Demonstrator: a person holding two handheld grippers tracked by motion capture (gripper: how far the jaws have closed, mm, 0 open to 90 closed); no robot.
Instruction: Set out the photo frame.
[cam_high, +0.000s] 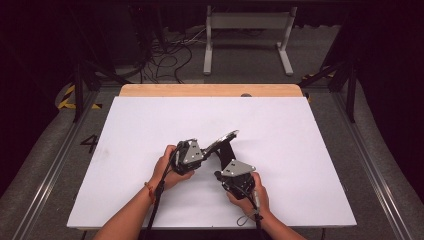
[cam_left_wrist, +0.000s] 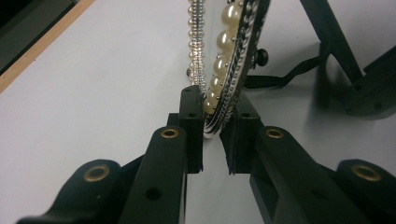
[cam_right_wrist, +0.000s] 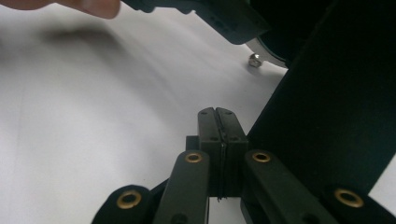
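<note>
Near the centre of the high view, just below the middle: left gripper (cam_high: 202, 149) clamped on the lower rim of a pearl-edged round frame (cam_high: 222, 139), tilted up toward the right on its black stand (cam_high: 227, 150) over the white table (cam_high: 300, 150). In the left gripper view, pads (cam_left_wrist: 192, 109) pressing both sides of that rim at centre frame, pearls running up to the top edge. Lower right of centre in the high view: right gripper (cam_high: 223, 175) with jaws fully together, nothing visibly between them, just beside the black stand.
</note>
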